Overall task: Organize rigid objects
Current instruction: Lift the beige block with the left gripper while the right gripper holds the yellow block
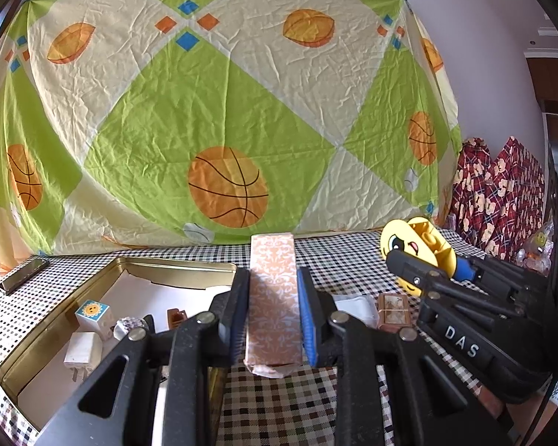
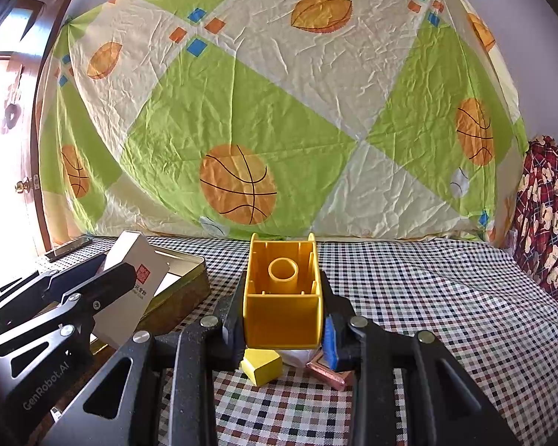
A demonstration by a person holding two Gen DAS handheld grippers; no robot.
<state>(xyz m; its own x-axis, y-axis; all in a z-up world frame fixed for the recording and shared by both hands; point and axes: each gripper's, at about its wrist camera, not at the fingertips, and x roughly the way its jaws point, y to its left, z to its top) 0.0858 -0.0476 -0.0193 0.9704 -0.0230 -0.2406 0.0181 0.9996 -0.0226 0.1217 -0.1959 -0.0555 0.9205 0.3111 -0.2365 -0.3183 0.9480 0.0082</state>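
My left gripper [image 1: 273, 297] is shut on a tall peach box with a white damask pattern [image 1: 273, 290], held above the checked tablecloth just right of the gold tin [image 1: 182, 265]. The same box shows white-faced in the right wrist view [image 2: 132, 282], clamped by the left gripper [image 2: 104, 278] beside the tin [image 2: 189, 286]. My right gripper [image 2: 282, 308] is shut on a hollow yellow toy block [image 2: 282, 293], its open side facing the camera. From the left wrist view that block, with a cartoon face [image 1: 416, 241], sits in the right gripper [image 1: 424, 260].
The tin holds a sun-printed cube [image 1: 93, 316], a white plug adapter [image 1: 82, 353] and small items. A brown compact [image 1: 392, 310] and white packet [image 1: 355, 306] lie on the cloth. A yellow wedge [image 2: 260, 366] and pink case [image 2: 329, 371] lie below the right gripper. A phone [image 1: 22, 271] rests far left.
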